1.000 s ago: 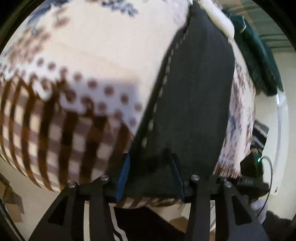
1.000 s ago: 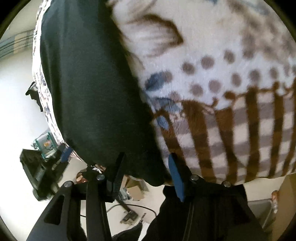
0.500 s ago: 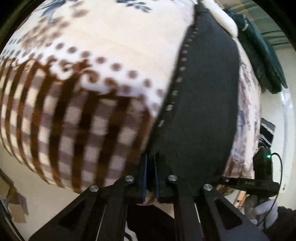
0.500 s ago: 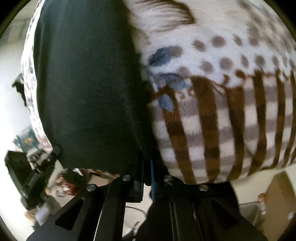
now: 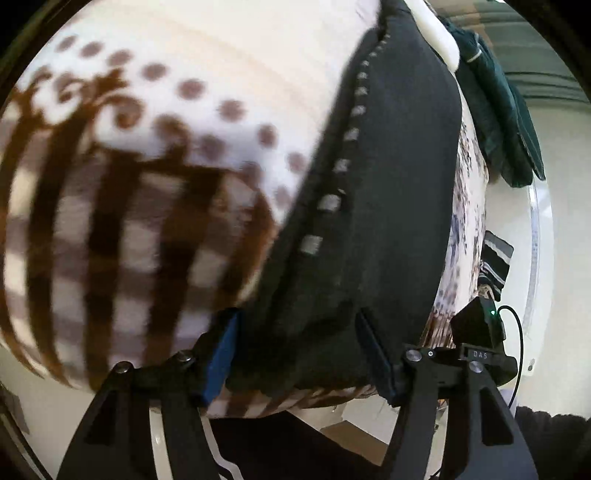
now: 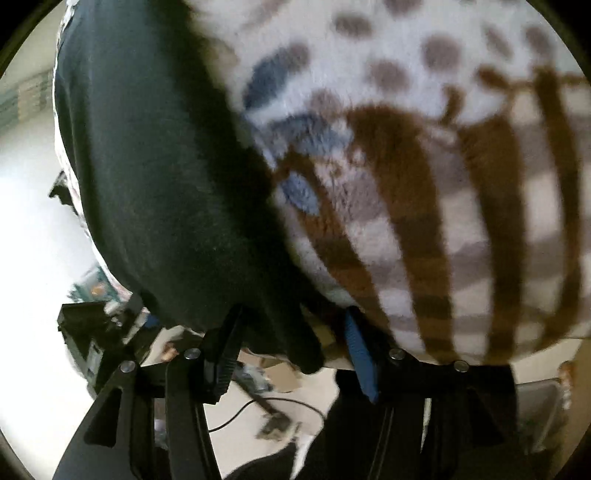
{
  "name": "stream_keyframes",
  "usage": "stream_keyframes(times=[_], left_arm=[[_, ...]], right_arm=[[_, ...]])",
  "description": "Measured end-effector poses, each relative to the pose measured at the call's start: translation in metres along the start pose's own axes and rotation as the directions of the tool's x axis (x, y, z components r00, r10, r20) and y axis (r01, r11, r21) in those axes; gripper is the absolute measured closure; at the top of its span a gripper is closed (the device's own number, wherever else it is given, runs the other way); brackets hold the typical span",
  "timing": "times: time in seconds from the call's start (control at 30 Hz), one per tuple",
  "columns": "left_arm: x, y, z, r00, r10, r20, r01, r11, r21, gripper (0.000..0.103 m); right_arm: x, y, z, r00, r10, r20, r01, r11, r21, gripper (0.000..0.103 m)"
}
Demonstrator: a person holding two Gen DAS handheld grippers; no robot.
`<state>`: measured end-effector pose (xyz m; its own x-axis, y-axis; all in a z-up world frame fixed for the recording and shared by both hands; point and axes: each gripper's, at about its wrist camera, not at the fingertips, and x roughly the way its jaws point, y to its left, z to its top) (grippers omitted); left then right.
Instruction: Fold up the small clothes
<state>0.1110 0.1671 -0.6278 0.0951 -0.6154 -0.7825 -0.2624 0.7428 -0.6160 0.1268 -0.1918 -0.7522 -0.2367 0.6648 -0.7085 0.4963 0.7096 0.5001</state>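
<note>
A black garment (image 5: 376, 206) with a dashed pale stitch line lies on a fleece blanket (image 5: 140, 192) patterned with brown stripes and dots. My left gripper (image 5: 301, 350) is open, its blue-padded fingers either side of the garment's near edge. In the right wrist view the same black garment (image 6: 155, 177) lies left of the blanket (image 6: 443, 184). My right gripper (image 6: 291, 347) is open too, with the garment's near corner hanging between its fingers.
A dark green garment (image 5: 498, 122) lies at the far right of the blanket, beside a white pillow-like edge (image 5: 436, 26). A striped cloth (image 5: 495, 262) and a black device with a green light (image 5: 480, 325) sit right. Floor clutter and cables (image 6: 266, 410) lie below.
Both grippers were open a second ago, shut on the garment's near edge half a second ago, and are open again now. The blanket looks closer.
</note>
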Motion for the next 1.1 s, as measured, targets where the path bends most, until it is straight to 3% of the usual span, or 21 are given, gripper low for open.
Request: stream_keyframes(times=[0.03, 0.07, 0.1, 0.13, 0.23, 0.4, 0.57, 0.7, 0.83, 0.9, 1.1], left_arm=[[0.0, -0.002, -0.001, 1.0, -0.01, 0.004, 0.01, 1.0, 0.005, 0.044], [0.0, -0.005, -0.002, 1.0, -0.012, 0.005, 0.012, 1.0, 0.009, 0.068], [0.001, -0.008, -0.003, 1.0, -0.005, -0.004, 0.005, 1.0, 0.015, 0.088], [0.002, -0.011, -0.004, 1.0, -0.012, -0.016, 0.012, 1.0, 0.017, 0.093], [-0.008, -0.022, -0.006, 1.0, 0.0, -0.005, 0.0, 1.0, 0.026, 0.093], [-0.036, -0.061, -0.004, 0.998, -0.039, 0.053, 0.035, 0.997, 0.063, 0.093], [-0.069, -0.112, 0.029, 0.982, -0.089, 0.169, 0.069, 0.99, 0.124, 0.093], [-0.086, -0.147, 0.088, 0.955, -0.148, 0.256, 0.109, 0.981, 0.161, 0.093], [-0.082, -0.174, 0.173, 0.933, -0.183, 0.31, 0.124, 0.972, 0.202, 0.093], [-0.076, -0.18, 0.211, 0.927, -0.191, 0.323, 0.129, 0.97, 0.204, 0.093], [-0.055, -0.201, 0.337, 0.906, -0.206, 0.37, 0.131, 0.967, 0.218, 0.093]], right_arm=[[0.002, 0.002, 0.001, 1.0, 0.015, 0.001, -0.015, 1.0, 0.003, 0.047], [0.004, 0.001, 0.001, 1.0, 0.028, 0.005, -0.028, 1.0, 0.01, 0.048], [0.005, 0.0, -0.001, 0.999, 0.049, 0.018, -0.049, 0.998, 0.025, 0.059], [0.004, 0.0, -0.002, 0.998, 0.065, 0.027, -0.065, 0.997, 0.034, 0.08], [0.004, 0.003, -0.008, 0.995, 0.09, 0.042, -0.091, 0.996, 0.026, 0.094], [-0.017, 0.032, -0.025, 0.988, 0.143, 0.057, -0.141, 0.989, -0.032, 0.095], [-0.063, 0.089, -0.023, 0.962, 0.24, 0.128, -0.226, 0.968, -0.113, 0.096], [-0.11, 0.137, 0.007, 0.923, 0.311, 0.225, -0.286, 0.948, -0.138, 0.096], [-0.153, 0.184, 0.058, 0.877, 0.358, 0.319, -0.317, 0.932, -0.174, 0.096], [-0.181, 0.202, 0.104, 0.864, 0.349, 0.364, -0.298, 0.936, -0.188, 0.096], [-0.211, 0.255, 0.233, 0.842, 0.302, 0.447, -0.252, 0.953, -0.169, 0.096]])
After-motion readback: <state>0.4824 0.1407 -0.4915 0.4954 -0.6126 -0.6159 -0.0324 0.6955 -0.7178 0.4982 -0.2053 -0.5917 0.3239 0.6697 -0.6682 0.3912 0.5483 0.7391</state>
